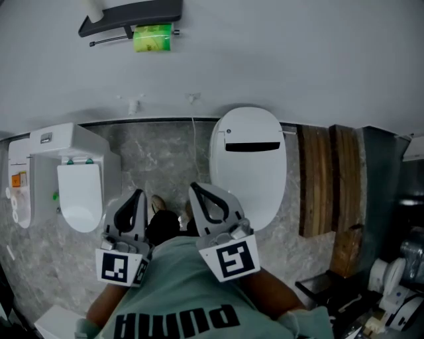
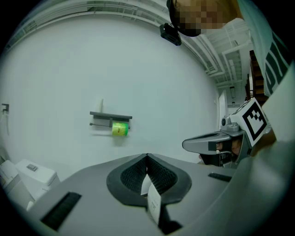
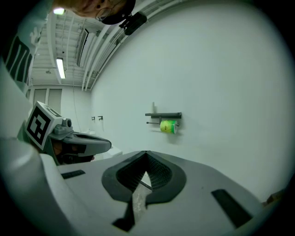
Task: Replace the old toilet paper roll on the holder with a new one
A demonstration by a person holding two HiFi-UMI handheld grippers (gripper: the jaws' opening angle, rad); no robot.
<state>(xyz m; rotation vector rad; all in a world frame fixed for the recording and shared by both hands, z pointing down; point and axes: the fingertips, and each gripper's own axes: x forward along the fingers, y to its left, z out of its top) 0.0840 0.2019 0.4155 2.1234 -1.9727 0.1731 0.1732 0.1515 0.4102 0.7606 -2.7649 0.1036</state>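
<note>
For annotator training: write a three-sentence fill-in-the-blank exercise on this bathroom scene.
The toilet paper roll on the wall holder is ___ in colour.
The toilet has its lid ___.
The left gripper and right gripper are shut and hold ___.
Missing words: green; closed; nothing.
</note>
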